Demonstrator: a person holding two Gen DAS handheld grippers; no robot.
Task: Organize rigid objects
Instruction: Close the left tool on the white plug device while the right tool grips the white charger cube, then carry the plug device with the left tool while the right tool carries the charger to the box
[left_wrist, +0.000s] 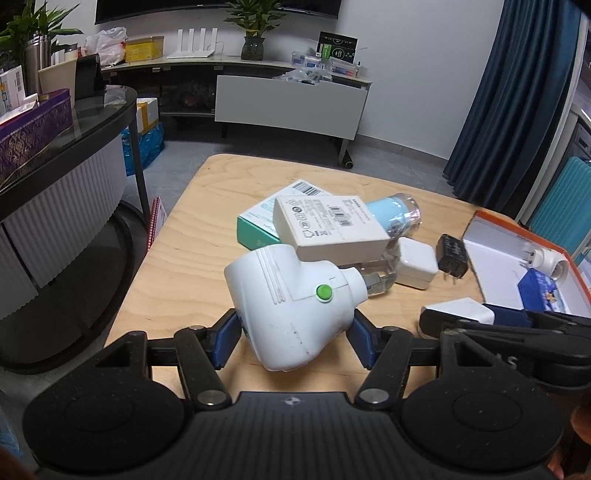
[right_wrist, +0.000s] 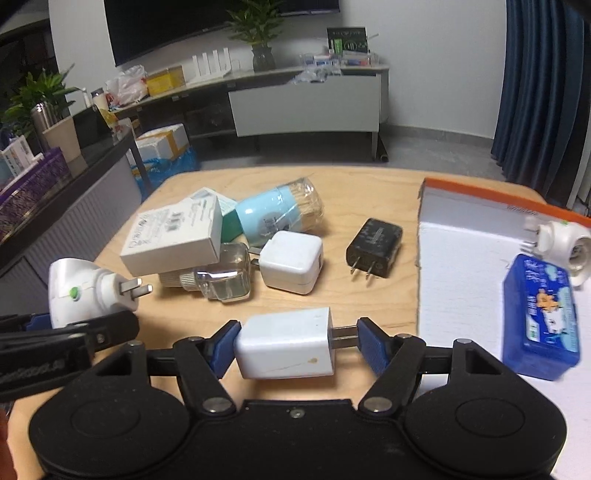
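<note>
My left gripper (left_wrist: 291, 334) is shut on a white plug-in device (left_wrist: 291, 306) with a green button, held above the wooden table (left_wrist: 192, 236); the same device (right_wrist: 85, 291) shows at the left of the right wrist view. My right gripper (right_wrist: 297, 341) holds a white charger (right_wrist: 284, 343) lengthwise. One blue pad touches its body and the other meets the tips of its prongs. To the right lies an open orange-rimmed box (right_wrist: 480, 192) with a blue packet (right_wrist: 539, 317) and a white lamp socket (right_wrist: 561, 240) inside.
Mid-table lie a black charger (right_wrist: 375, 247), a square white charger (right_wrist: 291, 266), a clear glass bottle (right_wrist: 221, 280), a white carton (right_wrist: 173, 236), a green box (right_wrist: 229, 218) and a light-blue toothpick jar (right_wrist: 277, 214). A dark glass-topped table (left_wrist: 92, 122) stands at the left.
</note>
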